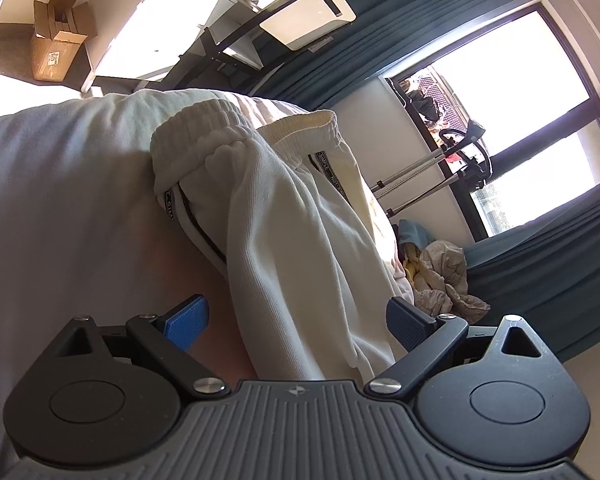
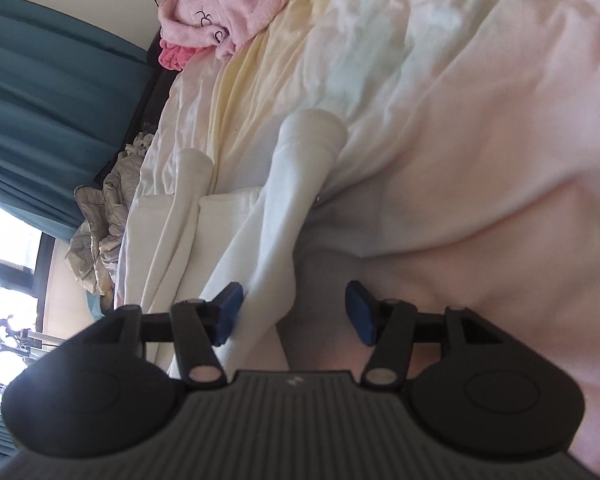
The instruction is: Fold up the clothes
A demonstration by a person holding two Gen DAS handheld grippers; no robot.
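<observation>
White sweatpants (image 1: 292,216) with an elastic waistband and a black-striped side band lie on a pale bedsheet (image 1: 68,208). In the left wrist view my left gripper (image 1: 298,326) is open, its blue pads on either side of a fold of the pants fabric. In the right wrist view the pants' legs (image 2: 296,184) stretch away with cuffed ends. My right gripper (image 2: 294,312) is open, with the left pad (image 2: 230,308) touching the leg fabric and the right pad over the sheet (image 2: 480,140).
A pink garment pile (image 2: 228,8) lies at the bed's far end. A crumpled grey garment (image 1: 448,280) lies beside the bed. Teal curtains (image 1: 400,24), a window, a cardboard box (image 1: 58,36) and a white desk stand around.
</observation>
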